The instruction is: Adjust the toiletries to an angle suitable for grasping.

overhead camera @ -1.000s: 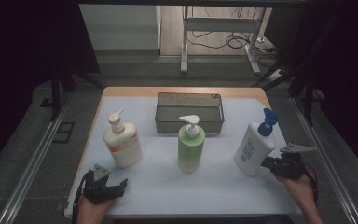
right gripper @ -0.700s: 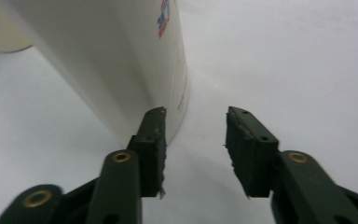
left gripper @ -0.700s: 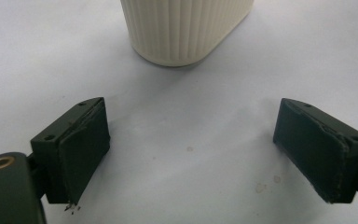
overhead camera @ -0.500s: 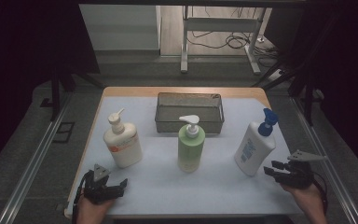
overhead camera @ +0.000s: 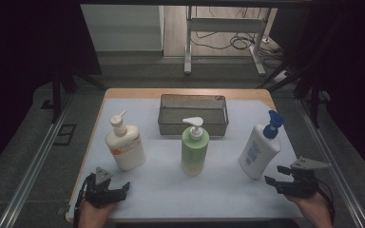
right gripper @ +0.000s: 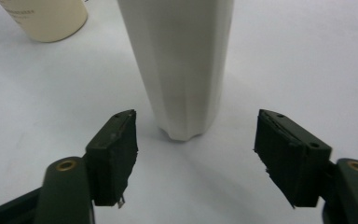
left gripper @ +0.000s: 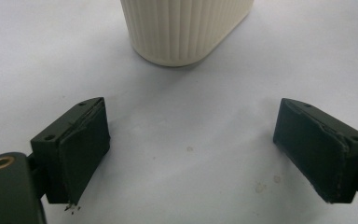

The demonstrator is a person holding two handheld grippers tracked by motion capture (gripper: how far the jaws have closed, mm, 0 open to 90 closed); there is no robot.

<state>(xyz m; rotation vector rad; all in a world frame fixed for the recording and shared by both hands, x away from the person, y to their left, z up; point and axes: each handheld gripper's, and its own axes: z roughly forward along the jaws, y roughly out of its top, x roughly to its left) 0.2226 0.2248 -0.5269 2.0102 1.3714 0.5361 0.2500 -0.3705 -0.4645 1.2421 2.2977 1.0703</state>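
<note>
White pump bottle (overhead camera: 259, 151) leaning just beside freshly spread, empty right tongs (overhead camera: 279, 180); left tongs (overhead camera: 108, 189) spread too. Could topple if bumped.

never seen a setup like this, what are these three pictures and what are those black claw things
The black claws are hand-held grippers, one in each of a person's hands. The high view looks down on the table: the left gripper, the right gripper. The other two pictures come from cameras riding on each gripper, looking along its two black jaws.

On the table stand three pump bottles: a cream bottle, a green bottle and a white bottle with a blue pump, with a wire basket behind them.

Nothing is held. Both grippers are open; the right one's jaws have just been opening, with the white bottle standing just ahead of them.
</note>
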